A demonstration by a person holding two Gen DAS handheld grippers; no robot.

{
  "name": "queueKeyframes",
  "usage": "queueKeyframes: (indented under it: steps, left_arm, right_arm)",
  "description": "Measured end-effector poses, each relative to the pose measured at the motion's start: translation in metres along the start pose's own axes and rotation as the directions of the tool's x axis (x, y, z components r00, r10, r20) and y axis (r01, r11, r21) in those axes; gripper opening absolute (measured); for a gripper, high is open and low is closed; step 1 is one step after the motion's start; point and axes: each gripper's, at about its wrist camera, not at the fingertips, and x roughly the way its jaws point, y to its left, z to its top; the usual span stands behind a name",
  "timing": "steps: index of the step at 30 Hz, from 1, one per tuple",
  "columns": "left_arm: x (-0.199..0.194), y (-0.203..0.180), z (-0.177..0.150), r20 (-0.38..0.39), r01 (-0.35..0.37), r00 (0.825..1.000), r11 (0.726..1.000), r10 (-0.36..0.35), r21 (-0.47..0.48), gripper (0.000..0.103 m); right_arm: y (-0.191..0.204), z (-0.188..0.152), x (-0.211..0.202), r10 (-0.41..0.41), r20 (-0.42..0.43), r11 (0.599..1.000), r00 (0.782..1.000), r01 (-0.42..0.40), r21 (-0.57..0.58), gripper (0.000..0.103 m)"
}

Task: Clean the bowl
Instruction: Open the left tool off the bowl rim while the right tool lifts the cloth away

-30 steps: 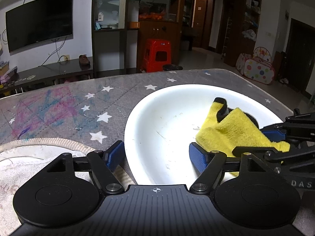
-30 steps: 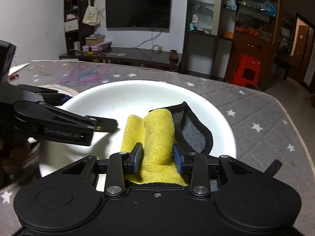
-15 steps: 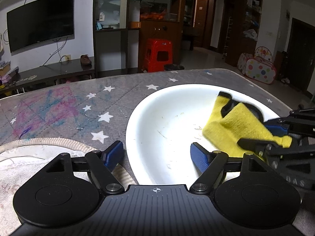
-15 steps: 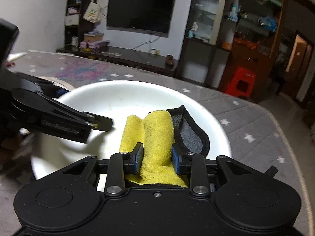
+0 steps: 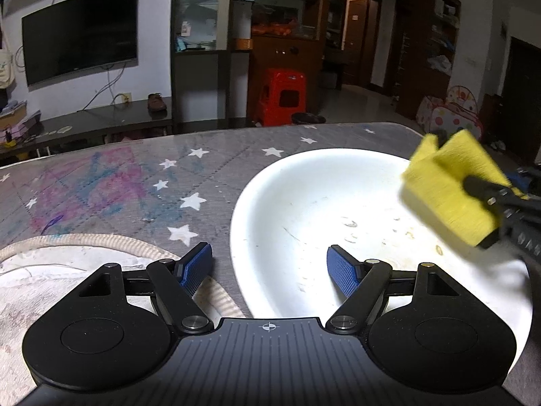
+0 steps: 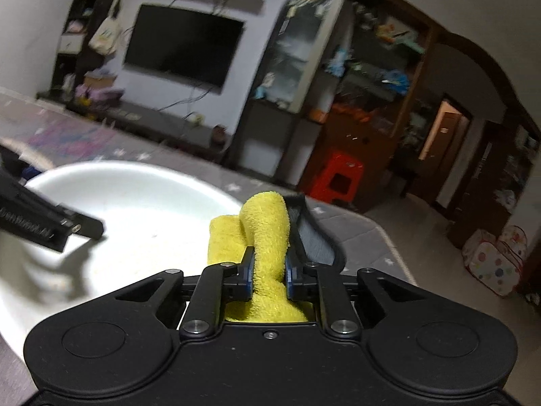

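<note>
Cloth: lifted since a second ago, your yellow cloth (image 5: 453, 193) has left the bowl's floor and now hangs blurred above its far right rim.
Right gripper: your right gripper (image 6: 268, 272) is clenched on the cloth's yellow fold, a grey backing flap trailing to the right.
Left gripper: your left gripper (image 5: 268, 265) is spread wide, straddling the near left rim of the bowl and grasping nothing; one blue pad sits outside, one inside.
Bowl: the white bowl (image 5: 304, 203) rests on the mat, right of centre, with flecks of residue showing on its floor.
Meaning: the wipe looks paused or finished, though the specks suggest another pass.
Surface: a grey star-print mat (image 5: 142, 182) with pink and blue scribbles, and a pale towel (image 5: 61, 270) near left.
Room: a dark TV (image 5: 79, 30) on the far wall, shelving, and a red stool (image 5: 284, 96) beyond.
</note>
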Motion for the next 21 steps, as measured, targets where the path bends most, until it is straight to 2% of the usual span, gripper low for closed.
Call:
queueKeyframes:
  steps: [4,7,8,10,13,18,21]
  left_arm:
    - [-0.001,0.002,0.001,-0.003,-0.035,0.999,0.999,0.035,-0.005,0.076]
    - [-0.001,0.006,0.003,-0.007,-0.059,0.998,0.998,0.059,-0.014,0.076]
    - [-0.001,0.008,0.004,-0.007,-0.063,0.998,0.998,0.063,-0.020,0.076]
    - [-0.002,0.013,0.005,-0.009,-0.069,0.998,0.997,0.069,-0.035,0.076]
    - [-0.004,0.018,0.007,-0.014,-0.068,0.998,0.996,0.068,-0.056,0.076]
    - [-0.011,0.024,0.011,-0.003,-0.069,0.998,0.995,0.069,-0.076,0.076]
    - [-0.018,0.029,0.014,0.012,-0.068,0.998,0.993,0.070,-0.098,0.076]
  right_arm:
    - [-0.023,-0.006,0.004,-0.071,-0.004,0.996,0.997,0.071,0.059,0.018]
    - [-0.046,-0.018,0.012,-0.136,-0.048,0.986,0.990,0.140,0.094,0.018]
    - [-0.050,-0.021,0.014,-0.131,-0.065,0.985,0.989,0.137,0.106,0.018]
    - [-0.063,-0.029,0.021,-0.076,-0.099,0.979,0.992,0.093,0.182,0.018]
    - [-0.064,-0.032,0.025,-0.022,-0.119,0.977,0.993,0.047,0.208,0.018]
    - [-0.066,-0.036,0.029,0.126,-0.133,0.956,0.983,-0.084,0.282,0.018]
    - [-0.071,-0.033,0.031,0.135,-0.135,0.949,0.982,-0.089,0.301,0.019]
